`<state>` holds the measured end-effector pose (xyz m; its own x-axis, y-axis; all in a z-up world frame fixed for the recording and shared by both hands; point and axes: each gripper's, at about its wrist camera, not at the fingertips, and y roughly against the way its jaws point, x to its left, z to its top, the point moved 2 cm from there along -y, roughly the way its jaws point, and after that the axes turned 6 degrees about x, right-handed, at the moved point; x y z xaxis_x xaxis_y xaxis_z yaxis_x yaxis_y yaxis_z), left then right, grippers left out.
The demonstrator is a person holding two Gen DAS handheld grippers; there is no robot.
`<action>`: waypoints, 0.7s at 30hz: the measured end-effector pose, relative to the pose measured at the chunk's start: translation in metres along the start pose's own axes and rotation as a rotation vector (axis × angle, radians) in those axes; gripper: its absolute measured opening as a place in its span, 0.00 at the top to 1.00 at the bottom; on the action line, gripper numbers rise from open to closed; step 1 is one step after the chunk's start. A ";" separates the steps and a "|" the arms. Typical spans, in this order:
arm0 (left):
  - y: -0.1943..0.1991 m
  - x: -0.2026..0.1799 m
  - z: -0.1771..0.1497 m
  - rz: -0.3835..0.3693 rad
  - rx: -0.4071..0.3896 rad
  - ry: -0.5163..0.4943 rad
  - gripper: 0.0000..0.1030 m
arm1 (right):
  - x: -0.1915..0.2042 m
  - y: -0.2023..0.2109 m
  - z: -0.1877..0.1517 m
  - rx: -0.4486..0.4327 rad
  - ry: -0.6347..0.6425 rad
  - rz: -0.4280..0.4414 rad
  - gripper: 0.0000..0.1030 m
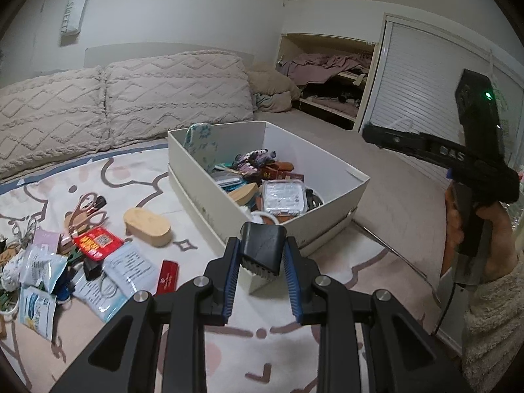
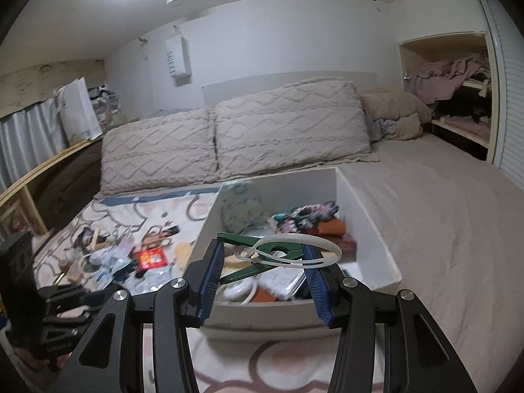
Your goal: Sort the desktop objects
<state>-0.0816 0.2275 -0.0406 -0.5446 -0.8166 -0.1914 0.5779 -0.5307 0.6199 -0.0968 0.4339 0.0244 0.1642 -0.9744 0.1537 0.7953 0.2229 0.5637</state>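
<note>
Box (image 1: 327, 163) is the reference: white, open-topped, on the patterned mat, already part full of small items. Left gripper (image 1: 262, 255) clamps a black binder clip (image 1: 262, 245) just short of its near wall. Right gripper (image 2: 265, 255) hangs over its near rim, gripping a green clothespin (image 2: 271, 252) with a white plastic loop (image 2: 314, 249). Unsorted clutter (image 1: 82, 245) lies left of it.

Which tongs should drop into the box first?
Right. The right tongs hold the green clip over the white box; the left tongs with the black clip are short of it.
</note>
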 end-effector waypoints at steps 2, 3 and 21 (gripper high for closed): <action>-0.004 -0.004 0.004 -0.012 0.004 -0.001 0.74 | -0.006 -0.009 0.005 0.012 -0.013 0.000 0.52; -0.006 -0.006 0.005 -0.017 0.006 -0.002 0.74 | -0.008 -0.014 0.008 0.021 -0.017 -0.003 0.52; -0.045 -0.025 0.029 -0.054 0.047 -0.015 0.74 | -0.051 -0.094 0.028 0.306 -0.041 -0.105 0.52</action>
<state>-0.1109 0.2783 -0.0416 -0.5833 -0.7834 -0.2148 0.5181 -0.5624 0.6444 -0.1960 0.4636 -0.0137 0.0624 -0.9919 0.1107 0.5938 0.1260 0.7947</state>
